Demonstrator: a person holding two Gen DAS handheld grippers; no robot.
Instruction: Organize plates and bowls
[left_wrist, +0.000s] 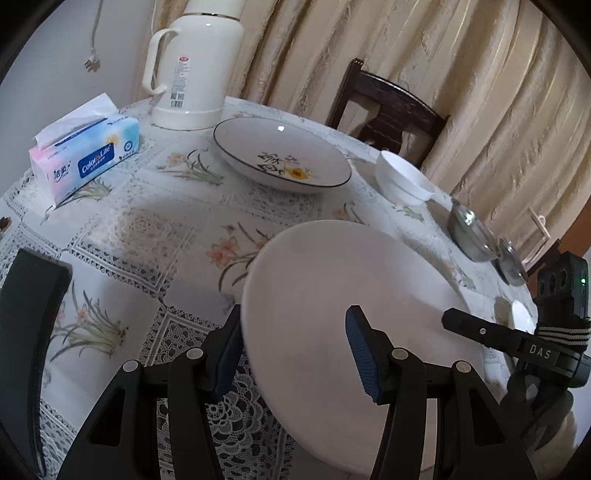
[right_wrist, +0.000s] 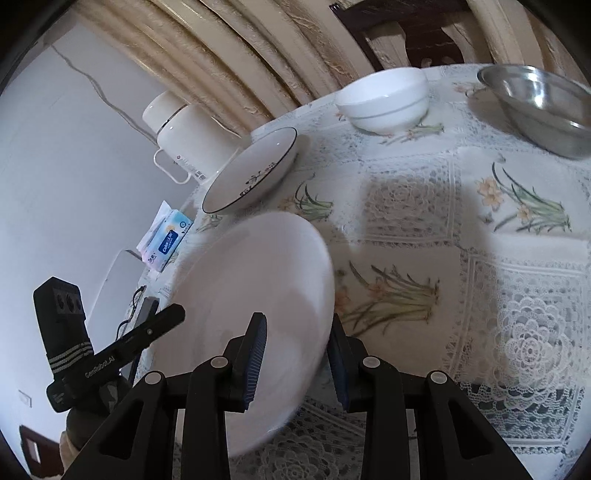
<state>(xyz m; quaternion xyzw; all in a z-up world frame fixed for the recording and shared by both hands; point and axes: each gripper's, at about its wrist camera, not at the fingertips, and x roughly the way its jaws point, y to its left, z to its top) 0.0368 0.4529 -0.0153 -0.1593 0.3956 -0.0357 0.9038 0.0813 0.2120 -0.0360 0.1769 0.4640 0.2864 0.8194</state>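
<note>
Both grippers, left (left_wrist: 295, 354) and right (right_wrist: 297, 363), jaws clamping white plate (left_wrist: 347, 280) rim, opposite sides

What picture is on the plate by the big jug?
A yellow flower with black brush strokes on the dark-rimmed plate; left wrist view.

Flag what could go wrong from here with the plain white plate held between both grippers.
1. The white plate is held only at opposite rim edges by the left gripper and right gripper; uneven motion could let the tilted plate slip.
2. The painted plate, white bowl and steel bowl stand ahead; a careless swing might knock them.
3. Steel bowls sit near the table edge and could be pushed off.
</note>
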